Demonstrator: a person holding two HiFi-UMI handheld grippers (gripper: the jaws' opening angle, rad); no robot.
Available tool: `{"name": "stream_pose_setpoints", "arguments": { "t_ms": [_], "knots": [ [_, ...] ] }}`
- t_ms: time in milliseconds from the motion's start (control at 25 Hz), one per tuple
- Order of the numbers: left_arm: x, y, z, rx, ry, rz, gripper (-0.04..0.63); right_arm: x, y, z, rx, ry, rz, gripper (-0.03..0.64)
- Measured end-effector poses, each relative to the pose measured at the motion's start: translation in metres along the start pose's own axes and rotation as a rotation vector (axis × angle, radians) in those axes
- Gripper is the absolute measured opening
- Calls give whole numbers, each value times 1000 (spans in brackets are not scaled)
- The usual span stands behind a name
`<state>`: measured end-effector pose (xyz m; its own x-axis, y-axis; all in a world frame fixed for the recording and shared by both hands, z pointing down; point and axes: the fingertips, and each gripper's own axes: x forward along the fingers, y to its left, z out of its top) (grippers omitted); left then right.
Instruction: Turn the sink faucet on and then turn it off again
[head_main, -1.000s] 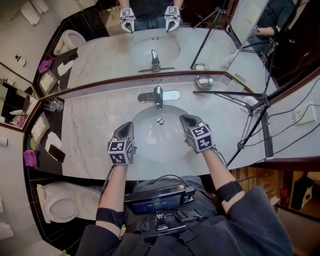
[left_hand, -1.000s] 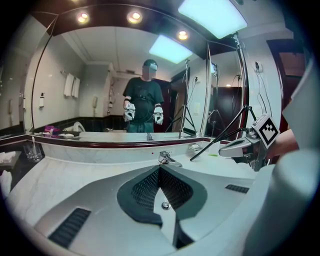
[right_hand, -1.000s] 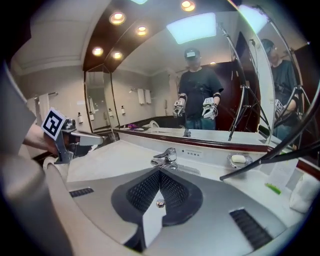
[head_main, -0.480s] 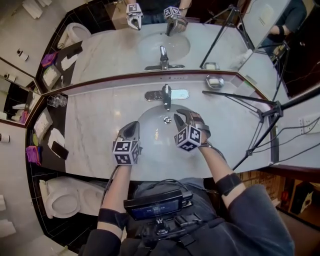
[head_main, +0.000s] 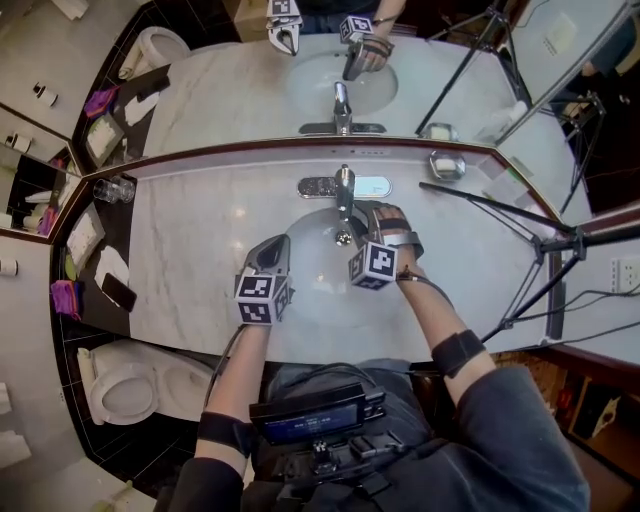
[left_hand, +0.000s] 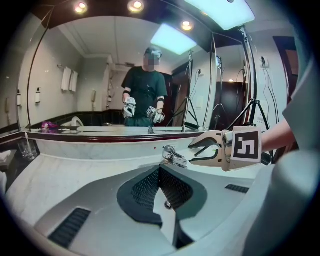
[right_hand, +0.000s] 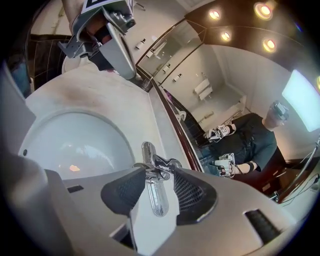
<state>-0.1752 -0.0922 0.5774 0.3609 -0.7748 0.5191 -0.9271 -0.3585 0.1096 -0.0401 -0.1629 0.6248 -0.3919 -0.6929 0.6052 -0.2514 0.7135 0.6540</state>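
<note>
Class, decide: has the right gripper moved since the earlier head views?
Yes: the right gripper went up-frame toward the faucet; its jaws have just been opening, the faucet between them, not gripped.

Left gripper (head_main: 277, 245) closed; right gripper (head_main: 378, 216), jaws just opening, faucet (right_hand: 152, 175) between.

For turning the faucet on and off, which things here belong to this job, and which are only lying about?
For the job: faucet; sink; right hand-held gripper, whose jaws have just been opening, the faucet lever between them; left hand-held gripper, shut and empty.

Only lying about: glass; soap dish; phone; tripod.
</note>
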Motion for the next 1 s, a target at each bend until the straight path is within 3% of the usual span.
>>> {"name": "stream_pose_setpoints", "arguments": {
  "t_ms": [360,1000],
  "knots": [
    [16,5,4,-8,8,-3,3,35,4,4,-102,24,18,201],
    [23,17,-2,-24,27,3,3,60,-7,7,-82,30,91,205]
  ]
}}
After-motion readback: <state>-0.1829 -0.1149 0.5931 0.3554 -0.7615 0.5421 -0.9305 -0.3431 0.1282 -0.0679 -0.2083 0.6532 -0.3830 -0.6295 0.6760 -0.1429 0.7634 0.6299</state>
